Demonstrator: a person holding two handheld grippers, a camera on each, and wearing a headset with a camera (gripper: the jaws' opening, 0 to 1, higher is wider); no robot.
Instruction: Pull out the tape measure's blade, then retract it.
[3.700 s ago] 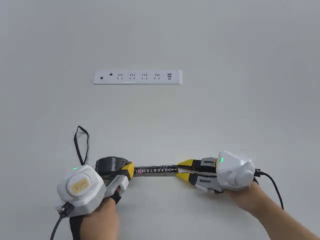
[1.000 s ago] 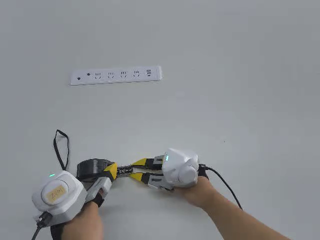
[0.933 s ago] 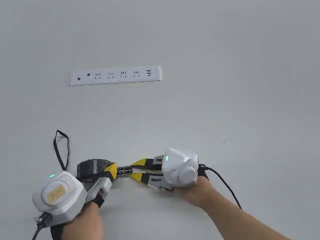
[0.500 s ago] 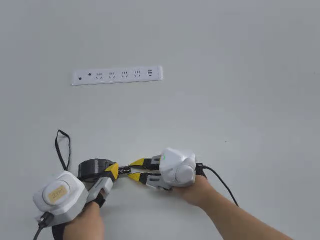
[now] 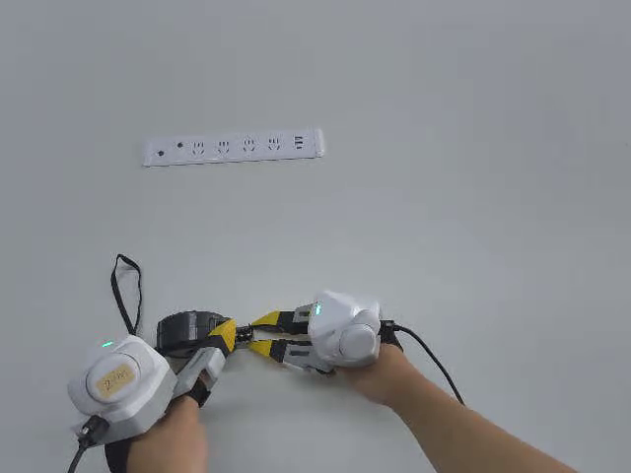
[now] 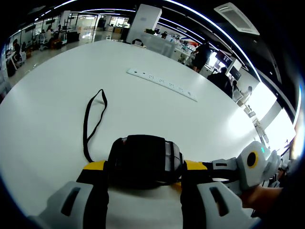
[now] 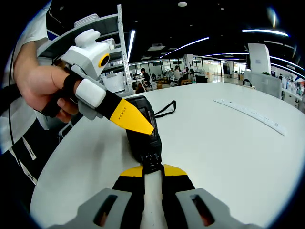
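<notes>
**Blade nearly home: snap-back and twist risk**

The right gripper (image 7: 152,172) has its jaws pinched narrow on the blade's end hook (image 7: 151,165), just beside the mouth of the tape measure case (image 6: 143,157). The left gripper (image 6: 145,168) clamps the case from both sides on the white table (image 5: 444,197). Only a short stub of blade (image 5: 244,334) shows between them. An early release would likely let the spring slam the hook into the case. A sideways pull could twist the case in the left jaws.

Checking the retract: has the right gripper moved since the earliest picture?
Yes: the right gripper closed in leftward on the tape case, against the power strip.
</notes>
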